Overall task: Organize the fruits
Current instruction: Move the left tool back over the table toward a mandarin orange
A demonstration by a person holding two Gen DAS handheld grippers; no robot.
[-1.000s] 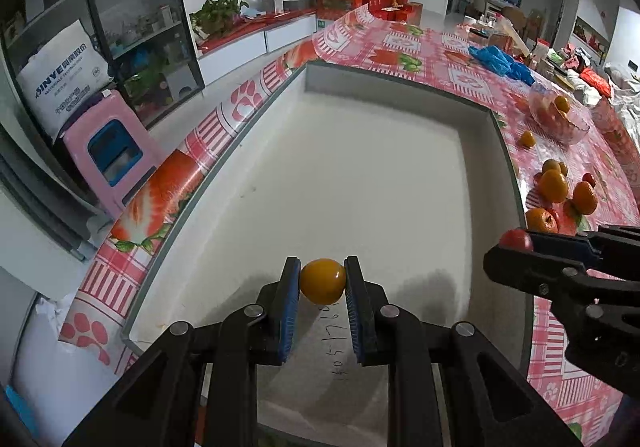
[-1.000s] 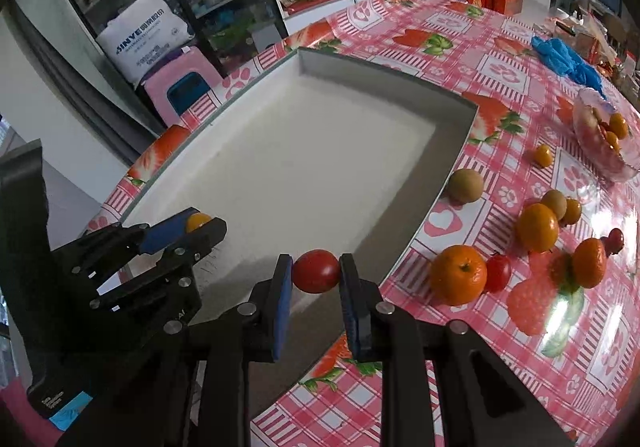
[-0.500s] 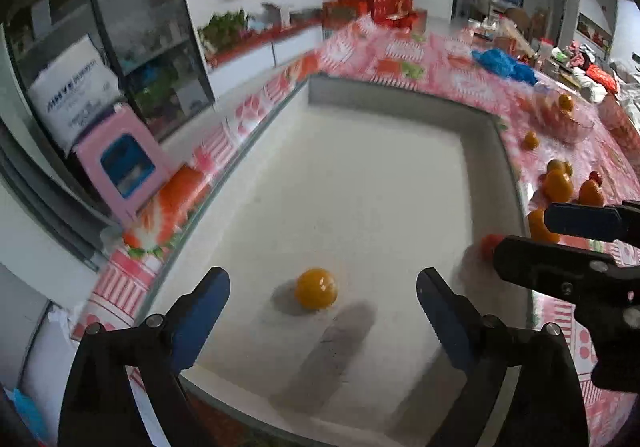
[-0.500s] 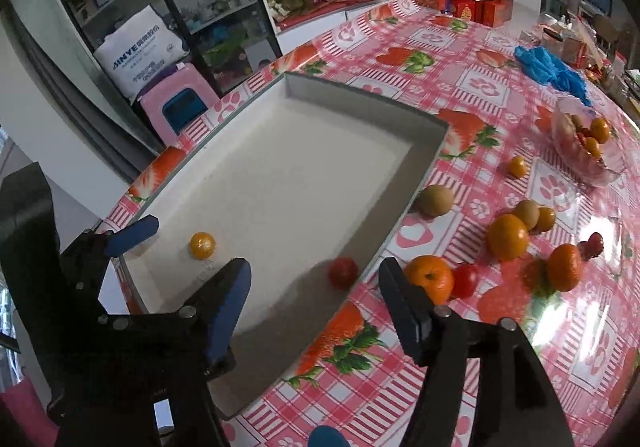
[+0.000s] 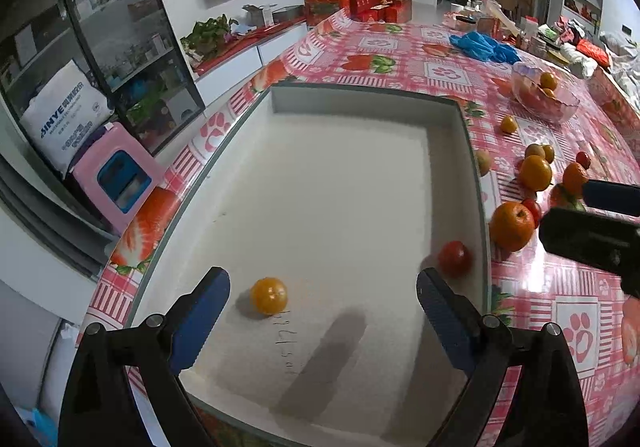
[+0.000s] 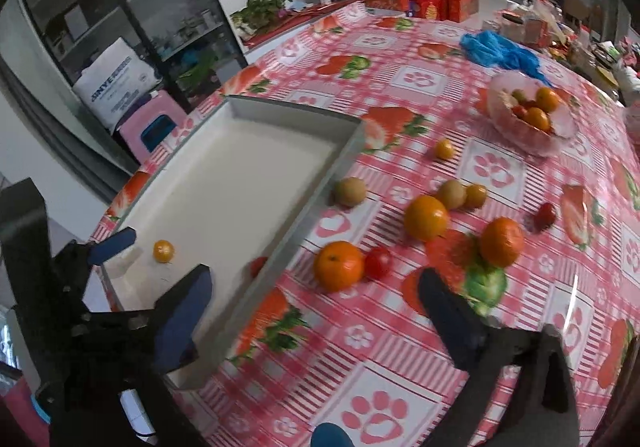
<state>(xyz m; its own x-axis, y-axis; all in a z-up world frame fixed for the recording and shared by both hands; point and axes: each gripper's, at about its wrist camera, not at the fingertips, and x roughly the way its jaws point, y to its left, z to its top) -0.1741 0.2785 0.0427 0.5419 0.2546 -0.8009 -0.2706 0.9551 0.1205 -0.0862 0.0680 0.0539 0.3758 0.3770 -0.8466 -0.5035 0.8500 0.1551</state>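
Observation:
A white tray (image 5: 474, 183) lies on the table. In it rest a small yellow-orange fruit (image 5: 269, 295) near the front and a red cherry tomato (image 5: 454, 258) against the right wall; both also show in the right wrist view, the fruit (image 6: 163, 250) and the tomato (image 6: 258, 266). My left gripper (image 5: 322, 301) is open and empty above the tray's front. My right gripper (image 6: 314, 297) is open and empty, above the tablecloth beside the tray's right wall. Loose oranges (image 6: 339, 266), a tomato (image 6: 377, 262) and kiwis (image 6: 350, 191) lie on the cloth.
A red checked tablecloth (image 6: 400, 387) covers the table. A clear bowl (image 6: 528, 115) with several fruits stands at the back right, near a blue bag (image 6: 496, 51). A pink stool (image 5: 116, 175) and glass cabinet stand left of the table.
Both grippers opened and let go: the yellow-orange fruit and the red tomato now lie in the tray. Both grippers have drawn back and up; the right one has swung right over the cloth.

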